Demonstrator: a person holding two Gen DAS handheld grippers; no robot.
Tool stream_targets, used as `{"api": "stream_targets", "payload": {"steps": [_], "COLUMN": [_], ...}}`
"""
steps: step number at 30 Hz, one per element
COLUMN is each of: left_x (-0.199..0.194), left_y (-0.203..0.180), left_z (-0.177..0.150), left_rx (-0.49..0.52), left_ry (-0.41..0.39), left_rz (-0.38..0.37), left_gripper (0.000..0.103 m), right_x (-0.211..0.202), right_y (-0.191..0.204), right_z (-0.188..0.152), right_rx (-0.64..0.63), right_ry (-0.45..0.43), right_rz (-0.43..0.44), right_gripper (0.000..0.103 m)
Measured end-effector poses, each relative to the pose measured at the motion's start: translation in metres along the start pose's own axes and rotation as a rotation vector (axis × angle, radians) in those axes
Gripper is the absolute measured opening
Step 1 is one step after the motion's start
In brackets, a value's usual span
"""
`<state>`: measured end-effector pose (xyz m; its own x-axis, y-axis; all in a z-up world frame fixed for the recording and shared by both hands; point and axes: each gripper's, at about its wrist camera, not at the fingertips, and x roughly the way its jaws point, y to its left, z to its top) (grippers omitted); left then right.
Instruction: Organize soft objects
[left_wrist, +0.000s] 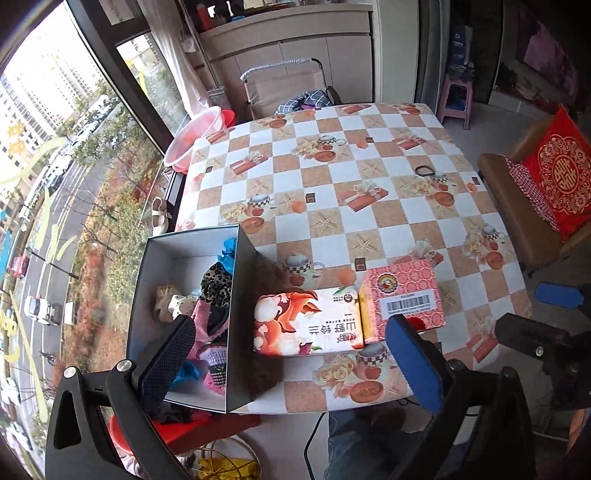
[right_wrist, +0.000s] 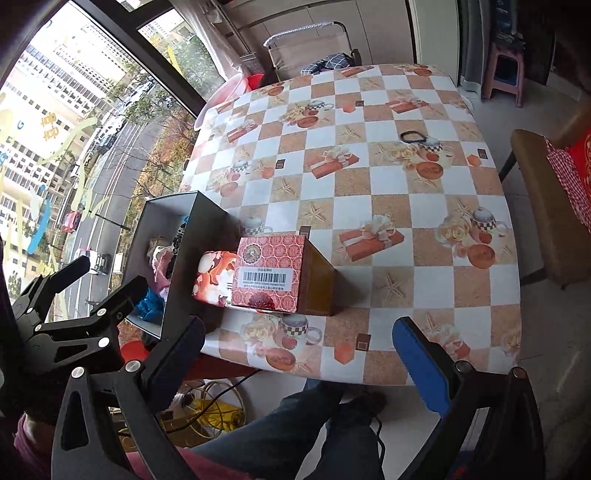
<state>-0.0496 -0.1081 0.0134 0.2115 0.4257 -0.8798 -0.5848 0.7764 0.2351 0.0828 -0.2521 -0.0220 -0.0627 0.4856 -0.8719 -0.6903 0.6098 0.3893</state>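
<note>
An open box (left_wrist: 242, 295) with dark outer walls stands at the table's near left corner; it also shows in the right wrist view (right_wrist: 184, 266). Several soft items lie in it: a leopard-print scrunchie (left_wrist: 218, 282), pink fabric (left_wrist: 208, 325) and blue pieces (left_wrist: 227, 254). A black hair tie (left_wrist: 425, 170) lies alone on the far right of the table, and shows in the right wrist view (right_wrist: 412, 136). My left gripper (left_wrist: 291, 354) is open and empty above the near table edge. My right gripper (right_wrist: 299, 354) is open and empty near the front edge.
A tissue pack (left_wrist: 308, 321) and a pink box with a barcode (left_wrist: 404, 297) lie next to the open box. A chequered cloth covers the table (left_wrist: 369, 155). A chair with a red cushion (left_wrist: 557, 170) stands right. A folding chair (left_wrist: 284, 85) is behind.
</note>
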Motion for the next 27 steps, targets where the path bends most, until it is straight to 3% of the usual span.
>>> {"api": "stream_targets", "payload": {"steps": [8,16,23,27], "left_x": [0.029,0.064,0.086,0.083], "left_y": [0.070,0.129,0.162,0.173], "left_z": [0.010,-0.009,-0.035,-0.043], "left_rx": [-0.143,-0.292,-0.410,-0.478], "left_ry": [0.049,0.154,0.246,0.198], "left_rz": [0.001,0.008,0.025,0.002], "left_gripper": [0.103,0.103,0.103,0.103], "right_x": [0.028,0.076,0.113,0.125], "right_y": [0.063,0.145,0.189,0.199], "right_z": [0.043,0.069,0.069,0.069], "right_rx": [-0.156,-0.368,-0.483,-0.536], "right_ry": [0.013,0.117,0.220,0.262], "right_rz": [-0.015,-0.014,-0.010,0.004], "right_gripper": [0.102,0.102,0.102,0.102]}}
